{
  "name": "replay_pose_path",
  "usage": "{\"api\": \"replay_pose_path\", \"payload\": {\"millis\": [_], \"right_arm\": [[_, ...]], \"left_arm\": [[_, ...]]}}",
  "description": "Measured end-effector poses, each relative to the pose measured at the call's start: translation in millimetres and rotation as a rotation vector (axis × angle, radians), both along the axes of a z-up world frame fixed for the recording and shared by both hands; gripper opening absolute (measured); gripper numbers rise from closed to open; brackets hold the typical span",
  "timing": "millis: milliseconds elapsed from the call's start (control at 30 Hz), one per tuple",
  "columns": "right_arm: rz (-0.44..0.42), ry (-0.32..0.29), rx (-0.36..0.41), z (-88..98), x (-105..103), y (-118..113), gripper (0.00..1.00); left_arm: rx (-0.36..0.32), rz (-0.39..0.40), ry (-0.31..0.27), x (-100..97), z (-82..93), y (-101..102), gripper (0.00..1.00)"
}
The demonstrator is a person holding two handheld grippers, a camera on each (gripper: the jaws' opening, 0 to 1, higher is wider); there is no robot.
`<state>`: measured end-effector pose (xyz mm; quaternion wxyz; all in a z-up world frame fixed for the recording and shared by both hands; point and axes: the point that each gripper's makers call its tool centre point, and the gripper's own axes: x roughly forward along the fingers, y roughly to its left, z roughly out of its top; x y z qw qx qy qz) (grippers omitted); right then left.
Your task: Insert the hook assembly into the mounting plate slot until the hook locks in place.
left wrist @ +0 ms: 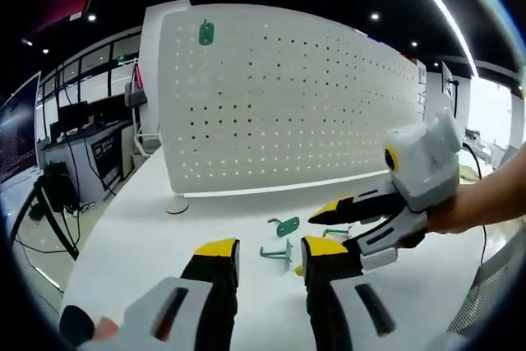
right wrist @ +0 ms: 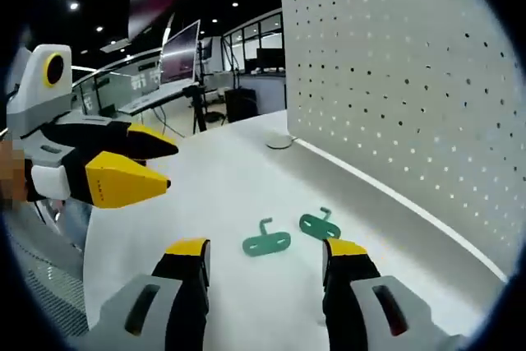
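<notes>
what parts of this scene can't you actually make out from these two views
- Right gripper, left gripper view: its tips cover part of one green hook on the table.
- Hook hung on the pegboard: too small in both views to tell how it is seated.
- Pegboard, right gripper view: cut off by the right edge.
- Background desks, both views: too blurred for detail.

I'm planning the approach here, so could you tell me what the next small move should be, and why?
Probably lower the right gripper onto the nearer green hook and close on it. Its jaws are open with nothing between them, and two green hooks lie loose on the white table just ahead of them, the other hook closer to the pegboard. A third hook already hangs near the board's top.
</notes>
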<state>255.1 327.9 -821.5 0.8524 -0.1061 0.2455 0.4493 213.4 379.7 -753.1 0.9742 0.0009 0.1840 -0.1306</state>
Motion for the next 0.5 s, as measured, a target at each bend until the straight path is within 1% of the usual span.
{"api": "replay_pose_path", "payload": {"millis": [233,433,500], "right_arm": [[0.021,-0.008,-0.026,-10.1,3,4,0.52],[0.038,-0.033,-0.046,-12.1,7,3,0.46],[0.040,-0.031,-0.045,-12.6,7,4,0.45]], "left_arm": [[-0.004,0.003,0.005,0.4,-1.1,0,0.31],[-0.010,0.003,0.007,1.1,-1.3,0,0.31],[-0.009,0.003,0.007,0.9,-1.4,0,0.31]]}}
